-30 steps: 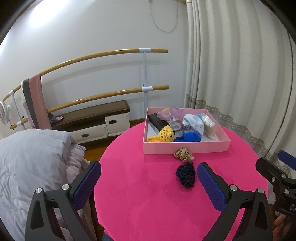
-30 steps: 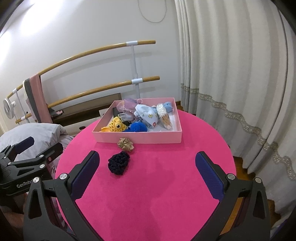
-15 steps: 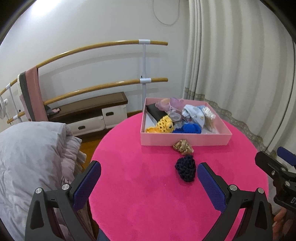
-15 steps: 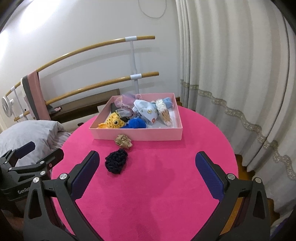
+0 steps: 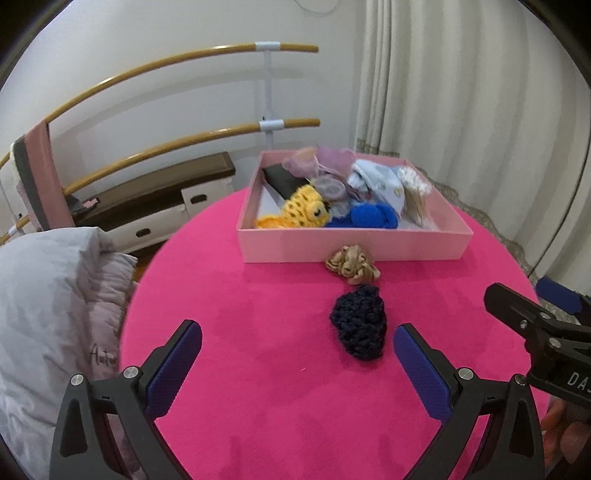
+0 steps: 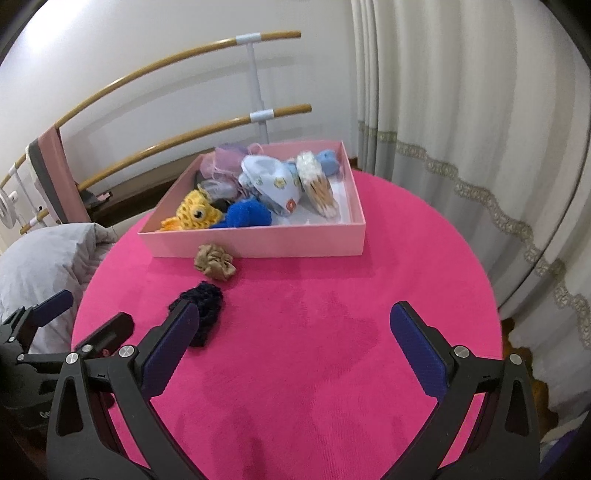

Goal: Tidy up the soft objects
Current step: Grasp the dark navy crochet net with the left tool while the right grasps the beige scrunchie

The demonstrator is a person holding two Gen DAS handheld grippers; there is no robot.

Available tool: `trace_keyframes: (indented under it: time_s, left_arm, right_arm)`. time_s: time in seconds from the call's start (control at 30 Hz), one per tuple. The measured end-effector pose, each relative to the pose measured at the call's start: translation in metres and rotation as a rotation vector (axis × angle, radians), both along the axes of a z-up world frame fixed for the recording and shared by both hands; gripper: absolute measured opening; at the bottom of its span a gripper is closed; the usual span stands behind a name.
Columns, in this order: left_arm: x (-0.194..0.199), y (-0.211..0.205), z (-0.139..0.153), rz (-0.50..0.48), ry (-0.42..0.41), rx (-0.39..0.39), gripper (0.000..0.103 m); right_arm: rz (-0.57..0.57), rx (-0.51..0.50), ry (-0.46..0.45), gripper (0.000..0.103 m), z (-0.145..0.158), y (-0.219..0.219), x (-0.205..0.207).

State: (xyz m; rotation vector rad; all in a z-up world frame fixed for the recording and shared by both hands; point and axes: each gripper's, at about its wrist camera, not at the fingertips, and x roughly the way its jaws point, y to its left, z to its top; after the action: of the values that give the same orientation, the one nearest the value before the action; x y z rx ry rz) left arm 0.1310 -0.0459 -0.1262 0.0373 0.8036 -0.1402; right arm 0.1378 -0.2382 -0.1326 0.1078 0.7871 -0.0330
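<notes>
From my remote seat the room read as small and plain. A white wall (image 5: pixel 166 33) ran behind two curved wooden rails (image 5: pixel 207 133) on a white upright post (image 5: pixel 269 88). A pink and grey cloth (image 5: pixel 40 177) hung over the rails at the left. Below them sat a low dark-topped bench (image 5: pixel 155 192) with white drawers. Pale pleated curtains (image 6: pixel 461 110) with a lace band covered the right side. A grey quilt (image 5: pixel 40 306) lay bunched at left. I saw wooden floor (image 6: pixel 515 325) by the curtain hem. Light was soft, brightest at upper left.

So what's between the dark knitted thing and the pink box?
The beige scrunchie, right against the pink box wall, just beyond the dark knitted thing. Both views show it.
</notes>
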Motion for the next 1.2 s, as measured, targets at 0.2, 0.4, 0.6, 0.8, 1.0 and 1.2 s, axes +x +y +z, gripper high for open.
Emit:
trace_keyframes:
  time_s: [0.2,0.4,0.6,0.8,1.0,1.2]
  left_arm:
    - [0.046,-0.027,-0.035,-0.043,0.064,0.031,0.103]
    - [0.085,-0.036,-0.076,-0.067,0.153,0.022,0.077]
    - [0.096,-0.012,-0.078,-0.042,0.141,-0.037,0.031]
    - [0.102,0.013,-0.073,0.028,0.12,-0.033,0.018]
    - [0.102,0.021,-0.071,0.077,0.084,0.019,0.018]
    - [0.101,0.032,-0.074,0.112,0.068,0.035,0.018]
  right_arm:
    - [-0.022,0.032,0.021,0.103,-0.014,-0.017,0.014]
    - [-0.028,0.054,0.044,0.103,-0.026,-0.027,0.026]
    - [0.01,0.062,0.061,0.103,-0.033,-0.016,0.042]
    - [0.064,0.058,0.075,0.103,-0.038,0.006,0.058]
    - [0.104,0.054,0.104,0.093,-0.05,0.03,0.079]
    - [0.151,0.055,0.133,0.074,-0.061,0.05,0.102]
